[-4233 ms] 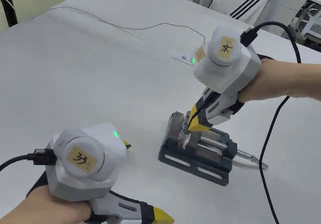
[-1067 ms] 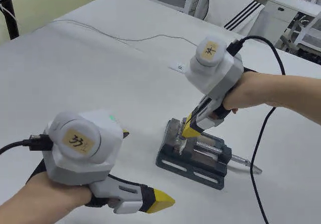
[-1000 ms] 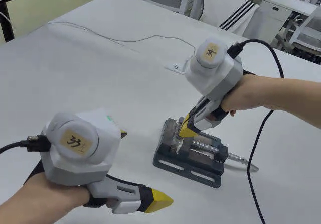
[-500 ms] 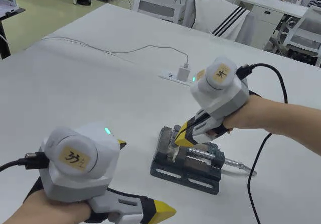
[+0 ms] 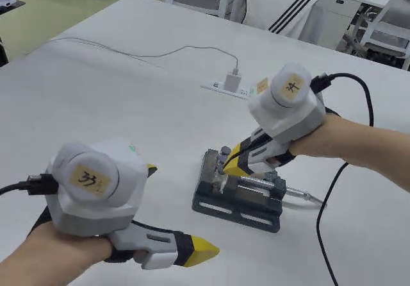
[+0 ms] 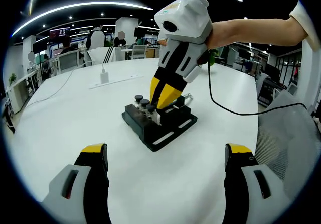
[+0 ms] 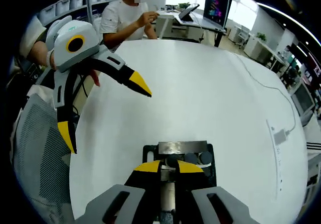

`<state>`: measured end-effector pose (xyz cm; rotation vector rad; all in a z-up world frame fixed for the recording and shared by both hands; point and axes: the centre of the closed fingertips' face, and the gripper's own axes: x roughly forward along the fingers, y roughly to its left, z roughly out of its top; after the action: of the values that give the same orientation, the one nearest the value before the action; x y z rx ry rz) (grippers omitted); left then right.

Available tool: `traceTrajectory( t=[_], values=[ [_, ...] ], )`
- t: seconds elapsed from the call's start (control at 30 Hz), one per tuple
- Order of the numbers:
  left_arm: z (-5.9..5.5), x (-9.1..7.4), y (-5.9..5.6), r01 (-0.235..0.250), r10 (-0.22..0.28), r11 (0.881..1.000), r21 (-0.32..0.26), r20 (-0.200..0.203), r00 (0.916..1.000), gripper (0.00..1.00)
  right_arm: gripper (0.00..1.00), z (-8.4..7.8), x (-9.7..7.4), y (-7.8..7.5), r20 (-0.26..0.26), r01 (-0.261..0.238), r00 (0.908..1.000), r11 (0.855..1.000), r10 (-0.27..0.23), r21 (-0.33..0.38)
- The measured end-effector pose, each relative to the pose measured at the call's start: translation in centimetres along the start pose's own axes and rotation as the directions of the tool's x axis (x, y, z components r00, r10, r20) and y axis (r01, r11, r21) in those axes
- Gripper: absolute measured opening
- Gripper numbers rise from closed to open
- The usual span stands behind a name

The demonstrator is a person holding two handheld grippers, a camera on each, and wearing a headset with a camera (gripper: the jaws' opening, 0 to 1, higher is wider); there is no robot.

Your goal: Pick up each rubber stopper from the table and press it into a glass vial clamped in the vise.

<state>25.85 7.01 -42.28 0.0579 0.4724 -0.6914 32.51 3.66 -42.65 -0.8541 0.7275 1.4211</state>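
A dark vise [image 5: 238, 199] stands on the white table and clamps a row of small glass vials [image 7: 189, 158], each topped with a dark rubber stopper [image 6: 145, 102]. My right gripper [image 5: 234, 165] hangs slanted over the vise with its yellow tips together just above the vial row. In the right gripper view those tips [image 7: 168, 166] frame the nearest stopper [image 7: 172, 160]; I see nothing held between them. My left gripper [image 6: 166, 149] is low at the near left, a short way from the vise [image 6: 159, 125], jaws spread wide and empty. Its yellow fingertips [image 5: 200, 251] point towards the vise.
A white power strip with a charger [image 5: 231, 84] and its thin cable lie farther back on the table. The right gripper's black cable [image 5: 330, 193] loops down past the vise's screw handle [image 5: 306, 197]. A person [image 7: 129, 14] sits at the table's far end, with chairs beyond.
My right gripper has tilted from steep to flatter over the vise, its tips lifting a little off the vials. The left gripper has barely moved. The head camera has shifted.
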Motion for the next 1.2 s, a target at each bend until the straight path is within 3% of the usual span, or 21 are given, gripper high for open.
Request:
traceTrajectory(
  t=[0.1,0.17,0.23,0.33,0.43,0.67,1.0,1.2],
  values=[
    [0.2,0.0,0.3,-0.006,0.006,1.000,-0.002,0.007,1.0000,0.97,0.17,0.3,-0.9,0.3,0.077,0.038,0.9961,0.998,-0.042,0.057],
    [0.2,0.0,0.5,-0.008,0.008,1.000,-0.001,0.007,0.9999,0.98,0.27,0.1,-1.7,0.5,0.128,0.066,0.9887,0.993,-0.079,0.103],
    [0.2,0.0,0.5,-0.006,0.006,1.000,0.002,0.004,1.0000,0.98,0.35,-0.9,-2.4,1.0,0.149,0.078,0.9834,0.984,-0.103,0.162],
    [0.1,-0.1,0.5,-0.006,0.006,1.000,0.003,0.004,1.0000,0.98,0.36,-2.5,-3.3,1.8,0.178,0.085,0.9758,0.971,-0.127,0.224],
    [0.1,-0.3,0.5,-0.008,0.008,1.000,0.003,0.014,0.9999,0.99,0.51,-3.9,-4.0,2.4,0.212,0.104,0.9623,0.952,-0.170,0.288],
    [0.2,-0.8,0.9,-0.013,0.013,1.000,0.023,0.030,0.9995,0.99,0.79,-7.6,-5.7,4.1,0.209,0.136,0.9516,0.919,-0.225,0.371],
    [0.0,-1.4,1.2,-0.022,0.022,1.000,0.021,0.026,0.9994,0.99,0.97,-10.5,-7.3,4.8,0.200,0.183,0.9314,0.867,-0.304,0.463],
    [-0.5,-1.4,1.1,-0.012,0.012,1.000,0.024,0.003,0.9999,0.99,0.99,-11.3,-7.2,5.4,0.209,0.179,0.9256,0.851,-0.316,0.494]
  ],
)
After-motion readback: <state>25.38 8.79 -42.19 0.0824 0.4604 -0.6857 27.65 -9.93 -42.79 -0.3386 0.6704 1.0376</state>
